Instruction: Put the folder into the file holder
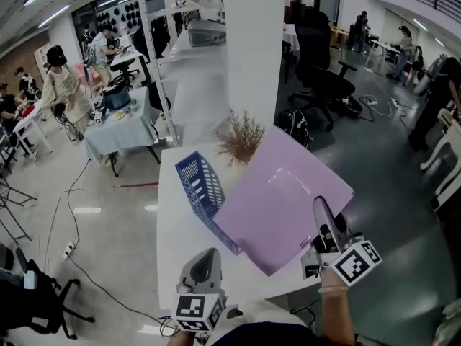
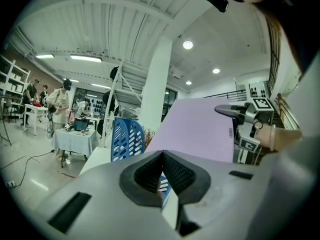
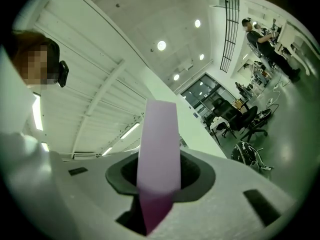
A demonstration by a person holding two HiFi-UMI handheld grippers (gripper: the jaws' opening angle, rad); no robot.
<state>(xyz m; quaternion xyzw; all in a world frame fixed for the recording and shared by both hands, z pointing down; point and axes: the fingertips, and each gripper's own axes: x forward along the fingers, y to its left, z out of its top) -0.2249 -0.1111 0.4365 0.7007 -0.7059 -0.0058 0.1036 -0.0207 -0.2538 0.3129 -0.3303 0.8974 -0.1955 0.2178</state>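
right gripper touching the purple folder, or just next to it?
Touching. The right gripper view shows the purple folder edge-on between the jaws of the right gripper, both pads closed on it.

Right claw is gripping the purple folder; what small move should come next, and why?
Probably lower the folder edge-first toward the blue file holder: the right claw clamps its near edge, and it hangs tilted, partly over the holder, not yet inside.

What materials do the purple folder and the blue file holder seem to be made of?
The purple folder: probably thin plastic, smooth with a slight sheen; light reflections show on its face.
The blue file holder: likely rigid moulded plastic, matte; its wall has regular slotted openings.
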